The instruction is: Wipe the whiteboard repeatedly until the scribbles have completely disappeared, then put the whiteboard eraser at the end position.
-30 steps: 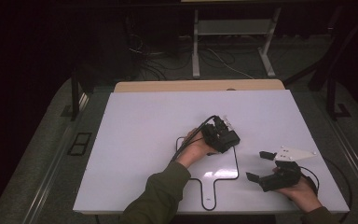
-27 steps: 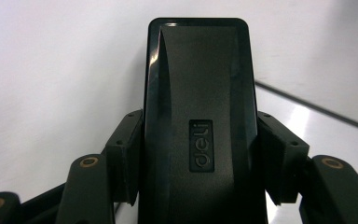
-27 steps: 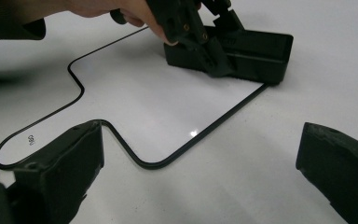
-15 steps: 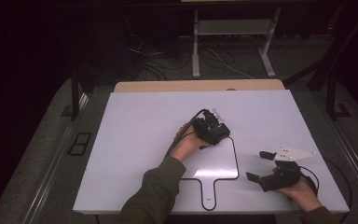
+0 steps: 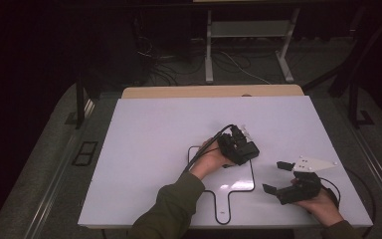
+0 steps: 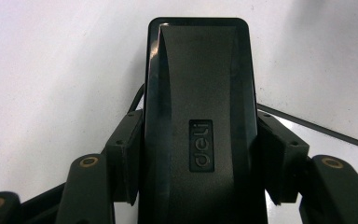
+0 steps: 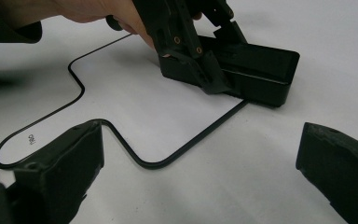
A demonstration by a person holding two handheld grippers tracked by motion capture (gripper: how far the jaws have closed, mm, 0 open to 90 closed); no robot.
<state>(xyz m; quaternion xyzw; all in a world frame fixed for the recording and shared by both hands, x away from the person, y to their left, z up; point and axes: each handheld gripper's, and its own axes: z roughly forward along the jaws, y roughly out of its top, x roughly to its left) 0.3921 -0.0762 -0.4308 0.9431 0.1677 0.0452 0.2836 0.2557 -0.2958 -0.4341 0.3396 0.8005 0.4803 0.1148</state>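
Across the middle of the high view lies the white rectangular desk, its far edge backed by a light wooden strip. Grey floor surrounds it, with metal stand legs and loose cables beyond the far edge.

On the desk's near half, a thin black outline shaped like a paddle board with a handle is drawn on the white surface; the right tool view shows its curved line running under the stapler.

Left hand, in an olive-green sleeve, holds the left tool near the outline's upper right corner. Its jaws are clamped on a black plastic desk stapler marked "deli", one pad on each long side. The stapler rests on the desk, straddling the outline's right edge.

Right hand holds the right tool near the desk's near right corner, well apart from the stapler. Its jaws stand wide apart with nothing between them; the white desk shows in the gap in the right tool view. Grey three-cornered plate sits on top of it.
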